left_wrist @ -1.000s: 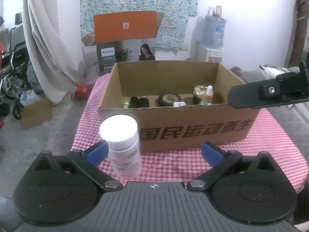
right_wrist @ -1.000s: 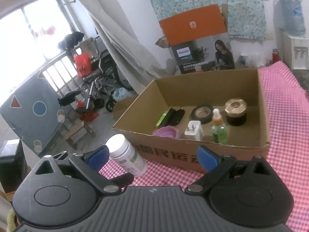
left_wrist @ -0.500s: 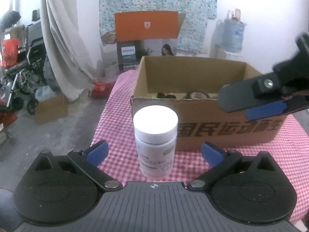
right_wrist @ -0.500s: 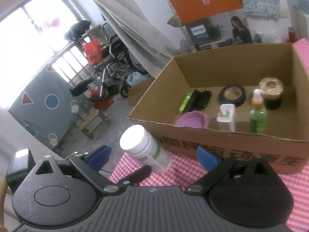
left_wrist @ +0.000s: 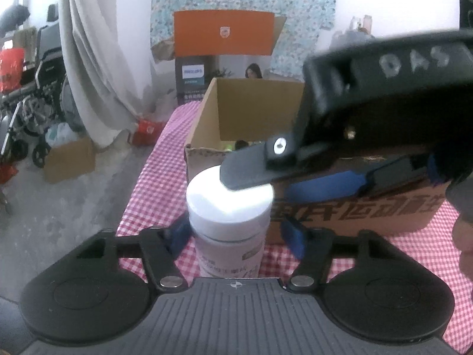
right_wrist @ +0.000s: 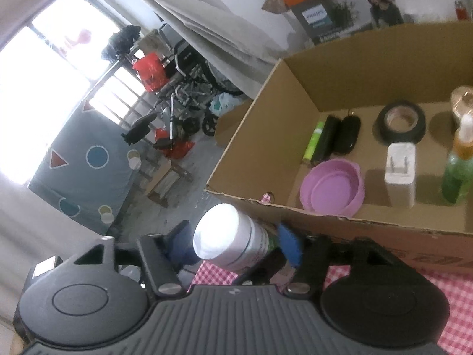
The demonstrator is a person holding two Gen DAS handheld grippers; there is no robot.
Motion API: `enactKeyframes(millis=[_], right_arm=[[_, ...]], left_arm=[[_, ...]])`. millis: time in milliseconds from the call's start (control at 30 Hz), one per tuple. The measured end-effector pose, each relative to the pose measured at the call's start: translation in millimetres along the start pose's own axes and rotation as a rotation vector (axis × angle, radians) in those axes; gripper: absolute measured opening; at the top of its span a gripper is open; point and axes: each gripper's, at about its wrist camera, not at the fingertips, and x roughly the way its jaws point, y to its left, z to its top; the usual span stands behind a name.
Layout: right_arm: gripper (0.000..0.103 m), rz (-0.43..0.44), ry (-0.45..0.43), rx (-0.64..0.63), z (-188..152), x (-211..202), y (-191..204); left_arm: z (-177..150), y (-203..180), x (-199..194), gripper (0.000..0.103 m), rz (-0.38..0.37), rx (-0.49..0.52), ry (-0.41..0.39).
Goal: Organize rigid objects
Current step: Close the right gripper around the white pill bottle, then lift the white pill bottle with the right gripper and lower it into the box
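Note:
A white pill bottle [left_wrist: 229, 222] with a white cap stands on the checkered cloth just in front of the cardboard box [left_wrist: 354, 216]. My left gripper [left_wrist: 236, 236] has narrowed around the bottle's body, its blue pads at both sides of it. My right gripper [right_wrist: 236, 244] is shut on the same bottle [right_wrist: 227, 236] near its cap; in the left wrist view its black fingers [left_wrist: 251, 168] cross above the cap. The box [right_wrist: 266, 136] holds several items.
In the box lie a purple bowl [right_wrist: 332, 188], a white charger [right_wrist: 400, 174], a tape roll [right_wrist: 402, 121], a green spray bottle [right_wrist: 459, 171], and dark cases [right_wrist: 337, 139]. The table's left edge drops to a floor with a wheelchair [right_wrist: 189, 100].
Both grippers moved in on the bottle and narrowed from wide open. The right gripper swung across from the right and closed around the bottle near its cap.

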Motion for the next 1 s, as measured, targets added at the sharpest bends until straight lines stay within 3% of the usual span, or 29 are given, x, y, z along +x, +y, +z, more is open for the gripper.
enactKeyframes(millis=[33, 200, 433, 733, 1000], right_arm=[[0.059, 0.002, 0.004, 0.002, -0.9, 1.8, -0.8], [0.048, 0.008, -0.003, 0.012, -6.5, -6.6, -4.7], [0.048, -0.013, -0.05, 0.083, -21.6, -46.2, -25.7], [0.048, -0.103, -0.155, 0.13, -44.6, -107.6, -50.1], [0.048, -0.142, -0.172, 0.152, -52.9, -122.4, -66.5]], left_arm=[[0.3, 0.3, -1.3, 0.055, 0.0, -0.005, -0.001], [0.0, -4.8, -6.9, 0.053, -0.025, -0.011, 0.012], [-1.8, -39.0, -16.2, 0.053, -0.125, 0.052, 0.027], [2.2, -89.1, -19.6, 0.053, -0.262, 0.151, 0.034], [-1.4, -110.2, -10.6, 0.053, -0.292, 0.188, 0.057]])
